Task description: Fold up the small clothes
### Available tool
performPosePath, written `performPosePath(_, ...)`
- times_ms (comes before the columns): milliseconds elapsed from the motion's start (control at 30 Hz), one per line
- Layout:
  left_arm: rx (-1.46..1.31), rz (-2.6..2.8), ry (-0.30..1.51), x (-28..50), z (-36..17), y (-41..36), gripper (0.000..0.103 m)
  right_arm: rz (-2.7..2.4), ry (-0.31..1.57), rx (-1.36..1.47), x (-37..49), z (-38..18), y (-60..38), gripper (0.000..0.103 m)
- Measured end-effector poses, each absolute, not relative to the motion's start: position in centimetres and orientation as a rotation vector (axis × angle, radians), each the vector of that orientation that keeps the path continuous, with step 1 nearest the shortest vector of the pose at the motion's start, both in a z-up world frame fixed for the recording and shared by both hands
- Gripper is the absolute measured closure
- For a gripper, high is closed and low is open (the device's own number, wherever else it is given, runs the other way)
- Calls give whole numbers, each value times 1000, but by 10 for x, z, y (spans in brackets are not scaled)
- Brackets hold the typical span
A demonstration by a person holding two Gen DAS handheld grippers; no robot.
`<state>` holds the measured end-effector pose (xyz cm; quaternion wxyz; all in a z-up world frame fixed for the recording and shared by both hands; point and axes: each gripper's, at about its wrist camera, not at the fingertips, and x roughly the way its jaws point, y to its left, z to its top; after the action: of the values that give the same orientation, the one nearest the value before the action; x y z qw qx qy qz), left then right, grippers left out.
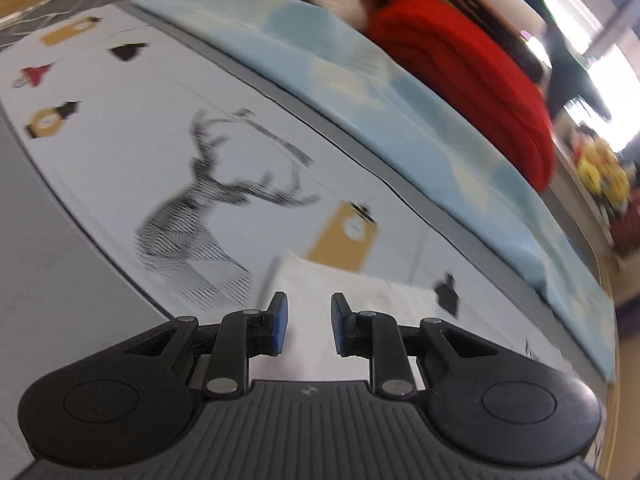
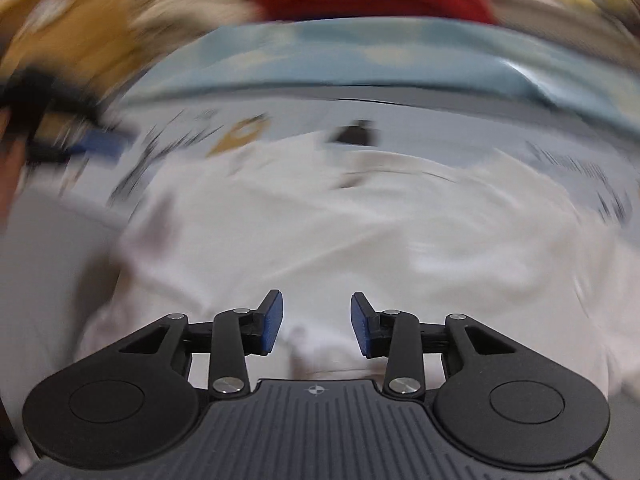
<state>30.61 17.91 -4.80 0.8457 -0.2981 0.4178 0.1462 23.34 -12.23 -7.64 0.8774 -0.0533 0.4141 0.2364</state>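
Hovering left gripper (image 1: pixel 309 324), right gripper (image 2: pixel 316 324): both parted, empty | white garment (image 2: pixel 320 240) | stag print (image 1: pixel 208 216) left-only

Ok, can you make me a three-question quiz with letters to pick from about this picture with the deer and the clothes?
1. Where is the white garment?
A) under the right gripper
B) on the red pile
C) on the floor

2. What colour is the folded knit behind the light blue cloth?
A) green
B) red
C) black

3. How are the left gripper jaws?
A) shut on a sock
B) apart, holding nothing
C) hidden

Answers: 1 A, white fabric fills the right wrist view under the fingers. 2 B, it is bright red. 3 B, there is a gap between the blue pads.
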Motion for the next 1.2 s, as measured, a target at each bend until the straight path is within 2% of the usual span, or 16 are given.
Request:
performPosePath(200,-645,351,873,300,-34,205,79,521,856,-548,211,-108,-81,66)
performPosePath(267,-644,348,879,302,-37,205,79,521,852,-608,211,-114,-81,94)
performPosePath(300,-641,346,881,303,-38,205,79,527,845,-593,212,-111,-85,98)
performPosePath(367,-635,340,882,304,-39,204,79,494,795,-421,221,-89,-103,99)
performPosePath(467,-628,329,889,304,-41,201,79,343,682,-4,243,-51,-161,99)
performPosePath(600,-610,308,910,307,-46,190,79,68,616,348,259,-40,-243,102)
performPosePath(867,-591,265,971,316,-60,169,79,-156,712,587,267,-70,-315,103)
performPosePath(900,-589,264,974,317,-61,168,79,-117,748,606,273,-76,-314,103)
performPosePath(1000,-583,272,978,318,-61,166,77,-58,862,576,280,-90,-303,91)
performPosePath(1033,-584,275,979,318,-62,166,76,-33,902,546,283,-96,-298,74)
performPosePath(1067,-585,278,980,318,-62,166,76,-23,931,525,284,-101,-294,61)
performPosePath(1200,-594,296,981,319,-62,170,76,-3,1023,456,283,-117,-273,62)
